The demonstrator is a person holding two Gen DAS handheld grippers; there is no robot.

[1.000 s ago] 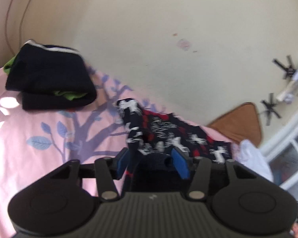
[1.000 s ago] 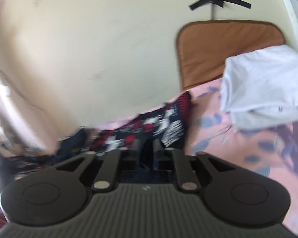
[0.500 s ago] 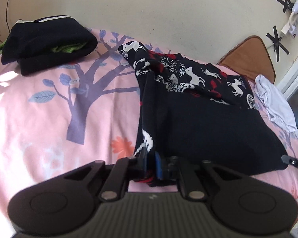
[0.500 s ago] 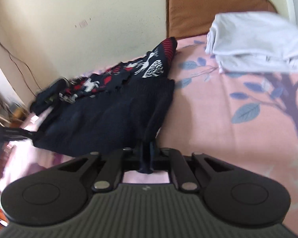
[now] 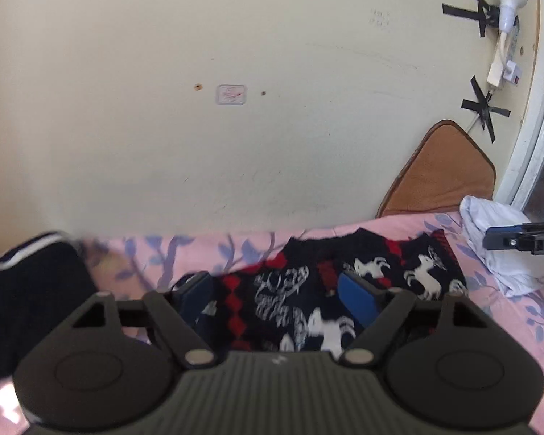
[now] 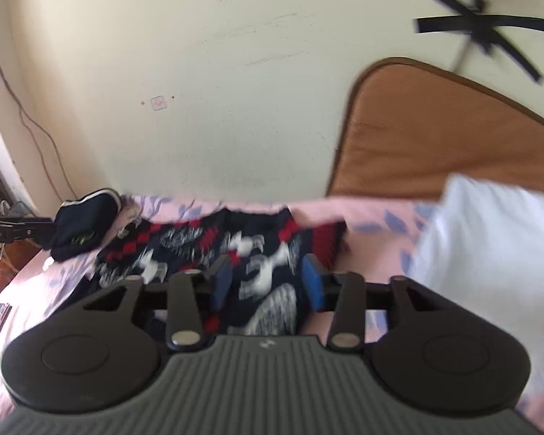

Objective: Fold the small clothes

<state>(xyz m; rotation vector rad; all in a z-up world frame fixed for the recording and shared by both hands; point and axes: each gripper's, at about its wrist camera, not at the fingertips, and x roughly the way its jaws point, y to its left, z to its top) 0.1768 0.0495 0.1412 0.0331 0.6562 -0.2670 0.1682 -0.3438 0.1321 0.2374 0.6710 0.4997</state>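
**Left wrist view: both claws parted over the patterned sweater**

Left wrist view puts my left claw [image 5: 279,295] low over the patterned sweater [image 5: 348,290], a dark knit with white deer and red diamonds, lying on the pink bedsheet [image 5: 507,330] close to the cream wall [image 5: 235,108]. Its jaws have just been opening and now stand wide; the blue pads [image 5: 355,299] sit either side of the knit without pressing on it, so I hold nothing there. To the left lies a black folded garment [image 5: 29,301] with a white stripe at its edge. At the right edge I see the tip of my right claw [image 5: 522,242] in front of a white cloth [image 5: 497,253], and behind that a brown cushion [image 5: 442,177] leaning against the wall.

From the right wrist view, the right claw [image 6: 266,284] also hangs over the sweater [image 6: 257,250]. Its jaws have just been opening and stand partly apart, the fabric showing between the pads [image 6: 313,286] but not pinched. The picture is blurred, so finer contact I cannot tell. The white cloth [image 6: 489,253] lies just to the right, the black garment [image 6: 83,228] at the far left of the bed, and the cushion [image 6: 435,134] stands upright behind.
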